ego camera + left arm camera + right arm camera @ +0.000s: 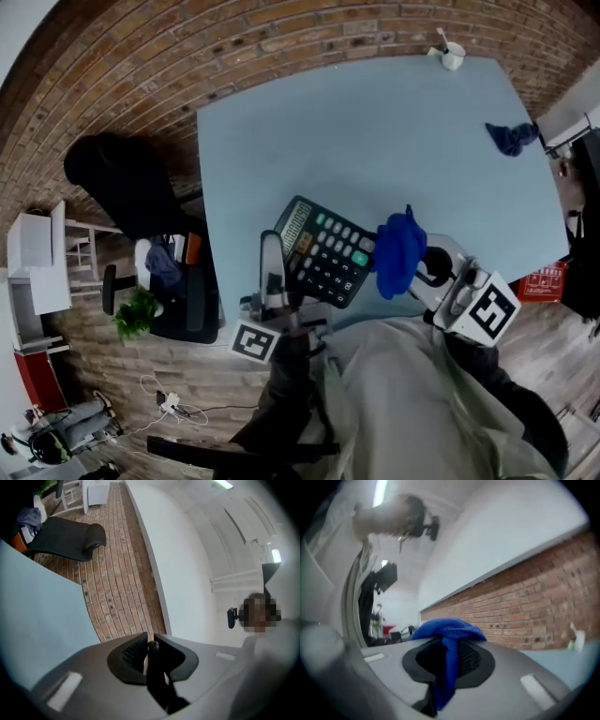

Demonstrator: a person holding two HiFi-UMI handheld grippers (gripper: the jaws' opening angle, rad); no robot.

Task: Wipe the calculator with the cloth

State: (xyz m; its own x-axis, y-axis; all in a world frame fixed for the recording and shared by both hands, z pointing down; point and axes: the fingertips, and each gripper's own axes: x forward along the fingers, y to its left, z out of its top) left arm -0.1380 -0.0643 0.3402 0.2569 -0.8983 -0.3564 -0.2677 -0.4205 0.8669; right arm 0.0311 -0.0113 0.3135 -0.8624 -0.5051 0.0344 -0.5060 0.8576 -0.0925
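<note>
The black calculator (325, 251) with green and grey keys is lifted, tilted, over the near edge of the pale blue table (375, 131). My left gripper (275, 261) is shut on its left edge. In the left gripper view the calculator (157, 677) shows only as a thin dark edge pinched between the jaws of that gripper (149, 643). My right gripper (419, 272) is shut on a bunched blue cloth (398, 251), which hangs just right of the calculator's keys. In the right gripper view the cloth (446, 632) spills over the jaws of the gripper (447, 654).
A second blue cloth (511, 138) lies at the table's right edge. A white cup (452, 56) stands at the far corner. A black chair (127, 192) and a green plant (137, 314) are on the brick floor to the left. The person's pale sleeve (412, 394) fills the foreground.
</note>
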